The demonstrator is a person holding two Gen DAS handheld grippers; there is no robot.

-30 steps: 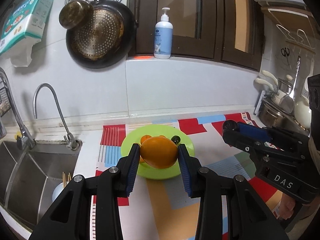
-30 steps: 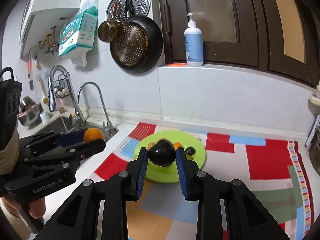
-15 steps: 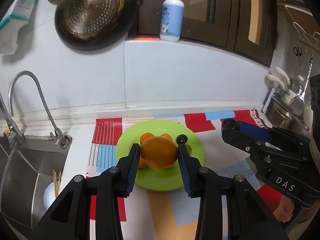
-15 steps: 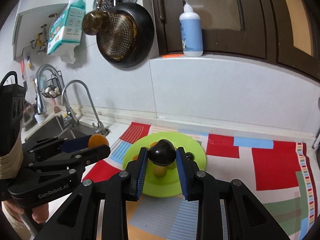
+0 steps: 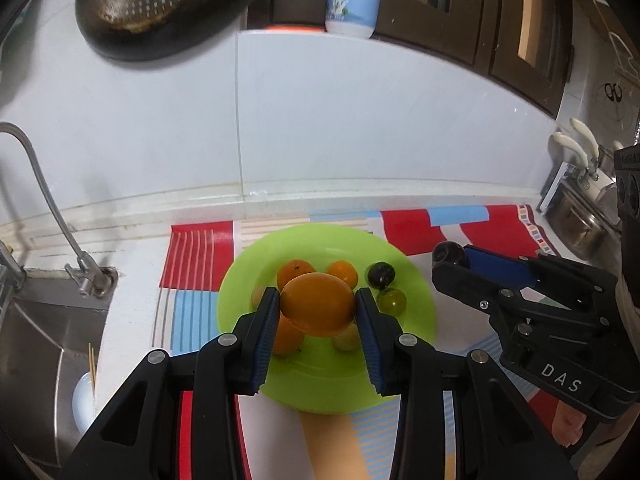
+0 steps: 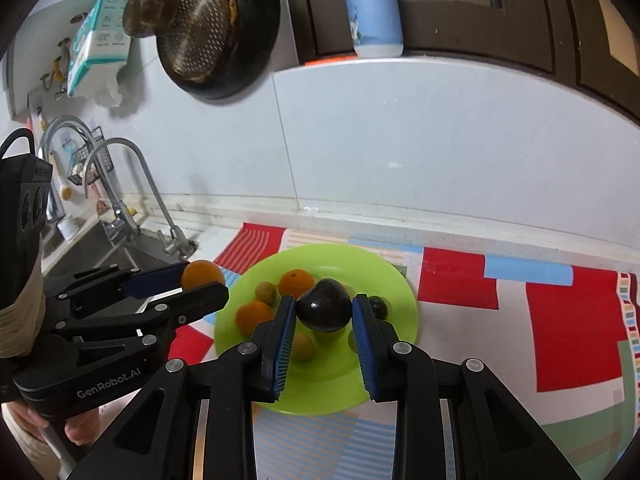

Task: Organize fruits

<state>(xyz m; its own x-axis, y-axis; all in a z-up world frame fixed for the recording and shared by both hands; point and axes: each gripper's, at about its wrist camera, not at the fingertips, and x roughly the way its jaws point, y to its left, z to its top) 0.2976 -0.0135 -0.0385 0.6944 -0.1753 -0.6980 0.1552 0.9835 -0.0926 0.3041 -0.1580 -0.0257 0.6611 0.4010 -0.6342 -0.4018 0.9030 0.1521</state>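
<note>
Two fruits [image 5: 318, 303] between blue fingers [image 5: 267, 330]

I see the plate [image 5: 320, 392] on the mat [image 5: 196, 258], which covers the surface [image 5: 132, 304]. Small fruits [image 5: 297, 271] lie in the plate. Left of the plate sits the sink [image 5: 36, 340] with its tap [image 5: 44, 196]; behind the plate rises the wall [image 5: 360, 120], a pan [image 5: 160, 4] hanging above left.
</note>
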